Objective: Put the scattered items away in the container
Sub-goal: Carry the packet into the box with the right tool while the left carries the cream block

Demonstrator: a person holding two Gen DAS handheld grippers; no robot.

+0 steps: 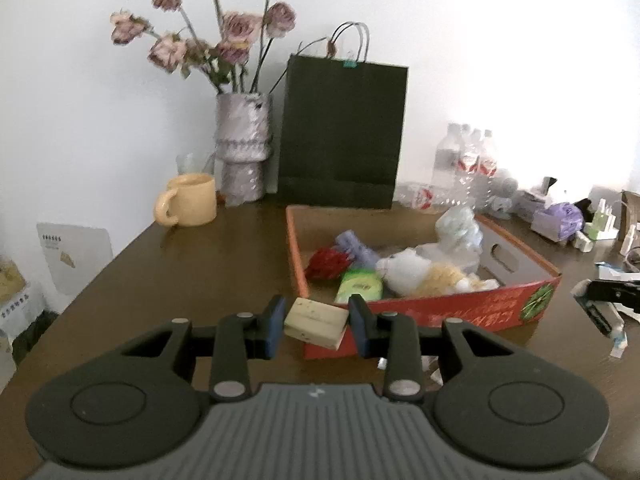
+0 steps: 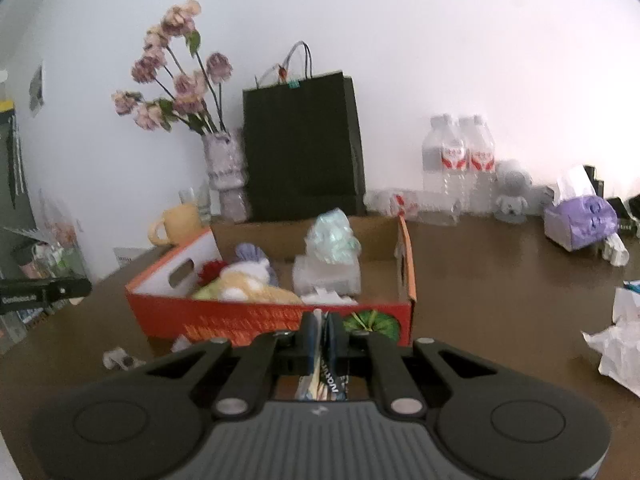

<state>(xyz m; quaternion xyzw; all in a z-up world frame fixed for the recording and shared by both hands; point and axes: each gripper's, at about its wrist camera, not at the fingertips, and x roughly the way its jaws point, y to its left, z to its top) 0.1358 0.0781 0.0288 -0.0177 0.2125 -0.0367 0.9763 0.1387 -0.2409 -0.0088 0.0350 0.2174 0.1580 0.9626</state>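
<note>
Left wrist view: a cream soap bar (image 1: 316, 322) is clamped in the left gripper (image 1: 317, 326) at lower centre, a thin packet (image 2: 320, 354) is pinched by the right gripper (image 2: 320, 332), so both need carrying over the red box (image 1: 452, 312) rim and releasing.

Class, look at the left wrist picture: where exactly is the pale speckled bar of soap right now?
In the left wrist view, the soap bar is clamped between the left gripper pads, low centre, just in front of the red cardboard box near its front corner.
</note>
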